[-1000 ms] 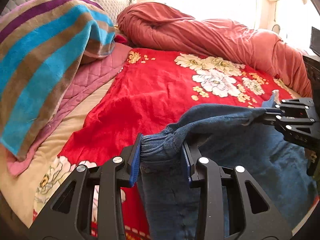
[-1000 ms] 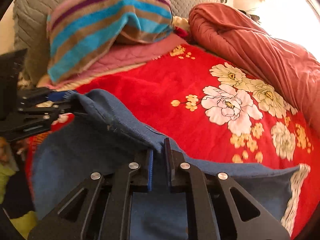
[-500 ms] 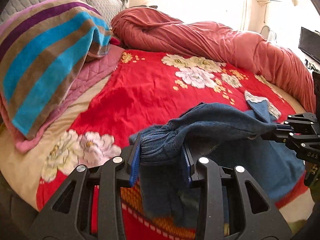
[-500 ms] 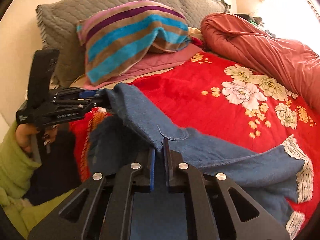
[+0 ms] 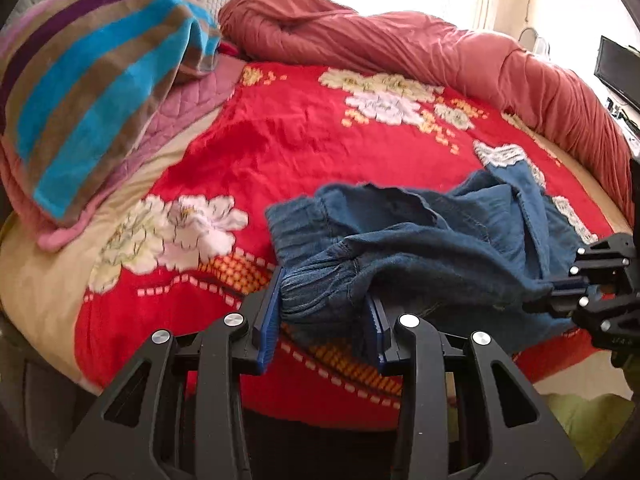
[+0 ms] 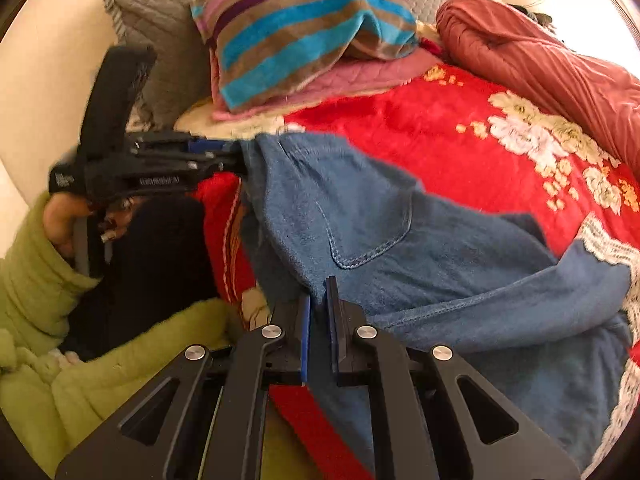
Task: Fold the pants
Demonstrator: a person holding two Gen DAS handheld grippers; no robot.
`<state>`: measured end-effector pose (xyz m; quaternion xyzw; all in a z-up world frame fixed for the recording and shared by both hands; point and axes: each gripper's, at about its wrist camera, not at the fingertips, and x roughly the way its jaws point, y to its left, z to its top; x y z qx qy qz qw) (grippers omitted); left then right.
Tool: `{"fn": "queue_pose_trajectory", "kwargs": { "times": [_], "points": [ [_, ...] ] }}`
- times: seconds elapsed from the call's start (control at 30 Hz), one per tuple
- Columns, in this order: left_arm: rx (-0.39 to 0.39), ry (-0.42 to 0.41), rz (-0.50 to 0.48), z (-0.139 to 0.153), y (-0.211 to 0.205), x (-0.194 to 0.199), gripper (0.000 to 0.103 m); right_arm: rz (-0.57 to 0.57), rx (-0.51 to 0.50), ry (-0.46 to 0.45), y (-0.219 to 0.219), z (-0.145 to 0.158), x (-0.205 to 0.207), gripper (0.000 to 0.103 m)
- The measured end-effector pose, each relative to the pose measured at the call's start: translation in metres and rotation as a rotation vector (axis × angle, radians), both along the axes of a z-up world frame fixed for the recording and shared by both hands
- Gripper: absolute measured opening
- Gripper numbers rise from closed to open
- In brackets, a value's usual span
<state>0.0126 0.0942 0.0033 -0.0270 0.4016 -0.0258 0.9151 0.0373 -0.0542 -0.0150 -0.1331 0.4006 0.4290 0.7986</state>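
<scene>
Through my left wrist camera, my left gripper [image 5: 324, 316] is clamping a thick gathered bunch of the blue pants [image 5: 420, 248] at the elastic waistband, the fingers held well apart by the wad of cloth between them. The rest of the pants is sagging to the right over the red floral blanket [image 5: 288, 148] on the bed, toward my right gripper [image 5: 560, 294], which is pinching another part of the waist edge at the frame's right side. A lace-trimmed hem (white, scalloped) is lying further back on the blanket. A striped towel [image 5: 92, 76] is draped at the left, and a rolled red quilt [image 5: 440, 60] is lying along the far side.

Through my right wrist camera, my right gripper [image 6: 318, 320] is nearly closed, gripping a thin fold of the pants [image 6: 400, 248] just below a stitched pocket. The cloth is stretching left to my left gripper [image 6: 236, 158], which is biting its corner. My green sleeve [image 6: 36, 280] is showing underneath.
</scene>
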Motion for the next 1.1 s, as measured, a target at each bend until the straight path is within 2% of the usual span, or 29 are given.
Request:
{"fn": "queue_pose_trajectory", "kwargs": {
  "times": [0.17,0.3,0.33,0.43,0.53,0.67,0.73,0.77,0.87,1.0,1.1],
  "points": [
    [-0.021,0.042,0.021,-0.006,0.009,-0.012,0.038,-0.019,-0.014,0.015,0.003,-0.010,-0.003,0.006],
    [-0.050,0.050,0.036,-0.004,0.016,-0.028,0.039,-0.019,-0.007,0.013,0.004,-0.009,-0.004,0.006],
    [-0.048,0.052,0.045,-0.003,0.017,-0.034,0.036,-0.012,-0.007,0.010,0.005,-0.008,-0.006,0.006],
    [-0.041,0.033,0.074,0.006,0.019,-0.045,0.017,-0.001,-0.014,0.002,0.006,-0.010,-0.008,0.006],
    [-0.074,-0.009,0.072,0.023,0.014,-0.050,0.016,-0.007,-0.016,0.024,0.007,-0.015,-0.006,0.006],
    [-0.084,-0.022,-0.008,0.035,-0.013,-0.032,0.016,0.001,-0.018,0.030,0.009,-0.018,-0.008,0.009],
    [-0.079,0.006,-0.061,0.028,-0.030,-0.016,0.016,0.001,-0.015,0.039,0.008,-0.018,-0.008,0.010],
    [-0.060,0.040,-0.074,0.019,-0.037,-0.005,0.016,0.004,-0.005,0.049,0.006,-0.016,-0.009,0.014],
    [0.018,0.139,-0.042,-0.017,-0.042,0.013,0.016,0.022,0.043,0.060,-0.005,-0.001,-0.013,0.022],
    [-0.019,0.134,-0.042,-0.028,-0.038,0.008,0.016,-0.038,0.092,-0.011,-0.022,0.019,-0.006,0.030],
    [-0.027,0.129,-0.044,-0.027,-0.036,0.005,0.016,-0.096,0.081,0.019,-0.020,0.011,0.011,0.030]
  ]
}}
